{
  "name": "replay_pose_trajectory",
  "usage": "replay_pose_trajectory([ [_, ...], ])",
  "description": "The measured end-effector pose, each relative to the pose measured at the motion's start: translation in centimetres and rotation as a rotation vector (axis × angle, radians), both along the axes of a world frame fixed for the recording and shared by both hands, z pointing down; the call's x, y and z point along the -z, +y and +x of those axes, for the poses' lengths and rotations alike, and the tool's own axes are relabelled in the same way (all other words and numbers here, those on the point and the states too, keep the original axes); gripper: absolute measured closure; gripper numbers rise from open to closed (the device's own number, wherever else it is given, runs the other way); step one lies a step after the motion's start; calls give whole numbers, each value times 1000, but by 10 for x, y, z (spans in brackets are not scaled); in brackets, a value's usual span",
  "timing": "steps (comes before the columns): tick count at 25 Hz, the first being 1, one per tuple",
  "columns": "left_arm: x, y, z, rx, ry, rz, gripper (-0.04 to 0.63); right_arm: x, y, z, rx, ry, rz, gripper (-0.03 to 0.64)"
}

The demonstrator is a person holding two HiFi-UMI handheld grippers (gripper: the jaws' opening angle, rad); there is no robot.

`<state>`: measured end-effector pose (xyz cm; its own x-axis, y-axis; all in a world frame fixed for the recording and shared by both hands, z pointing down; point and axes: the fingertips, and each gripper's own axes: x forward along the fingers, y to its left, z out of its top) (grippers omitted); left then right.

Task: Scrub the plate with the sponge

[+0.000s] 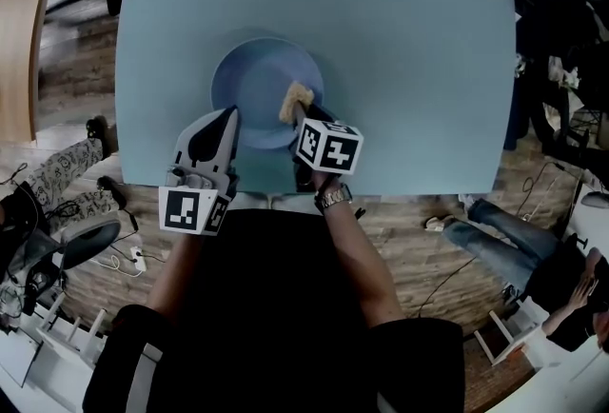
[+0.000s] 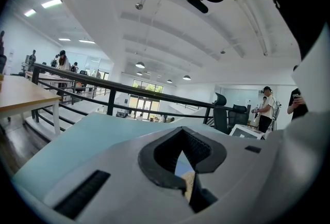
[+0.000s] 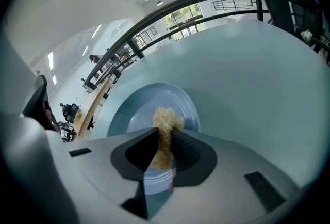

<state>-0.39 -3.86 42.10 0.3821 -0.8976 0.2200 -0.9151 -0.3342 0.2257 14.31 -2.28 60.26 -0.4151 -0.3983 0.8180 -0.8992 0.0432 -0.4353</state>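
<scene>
Scrubbing step, we judge: right gripper [image 3: 164,140] clamped on the sponge [image 3: 166,118], which sits over the plate [image 3: 131,109], right of centre. Left gripper [image 2: 182,134] jaws together, nothing held, tip at the plate's near rim. Next we'd sweep the sponge across the centre and keep the plate steady.
</scene>
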Motion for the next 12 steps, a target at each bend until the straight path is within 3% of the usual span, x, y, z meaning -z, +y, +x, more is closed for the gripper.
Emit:
replay_pose_trajectory([
  [12, 0, 1, -4, 10, -4, -4, 594, 11, 2, 10, -14, 33, 11, 543],
])
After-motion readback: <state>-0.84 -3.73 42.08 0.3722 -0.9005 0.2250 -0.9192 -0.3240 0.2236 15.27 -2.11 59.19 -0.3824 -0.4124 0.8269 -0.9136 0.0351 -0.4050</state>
